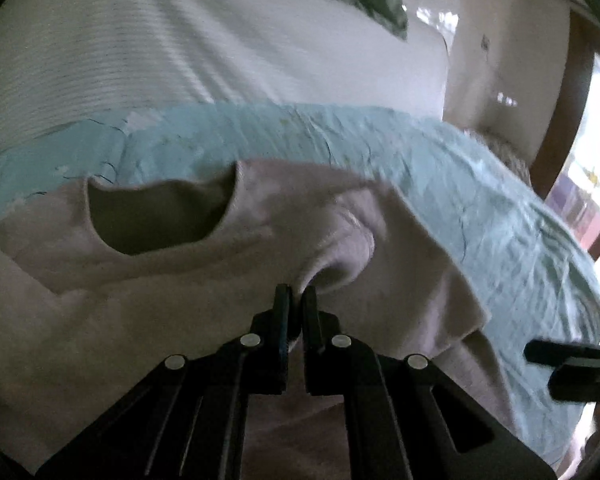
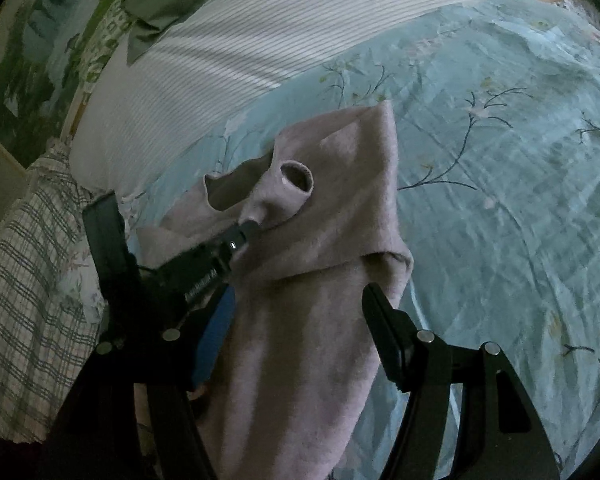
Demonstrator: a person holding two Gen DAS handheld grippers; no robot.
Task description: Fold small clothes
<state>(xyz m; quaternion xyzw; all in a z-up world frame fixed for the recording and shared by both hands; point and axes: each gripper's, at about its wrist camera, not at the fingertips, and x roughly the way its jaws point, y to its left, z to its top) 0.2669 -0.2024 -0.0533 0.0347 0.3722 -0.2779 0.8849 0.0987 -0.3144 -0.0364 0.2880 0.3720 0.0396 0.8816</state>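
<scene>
On the floral bedsheet (image 2: 500, 120): left gripper (image 1: 295, 294) pinched tight on a lifted sleeve of the pink sweater (image 2: 320, 280); right gripper (image 2: 300, 300) wide apart astride its partly folded body.

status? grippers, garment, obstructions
Left gripper shut on the pink garment, pinching a fold near its sleeve. Right gripper open, straddling the garment. Nothing in the way on the floral sheet.
</scene>
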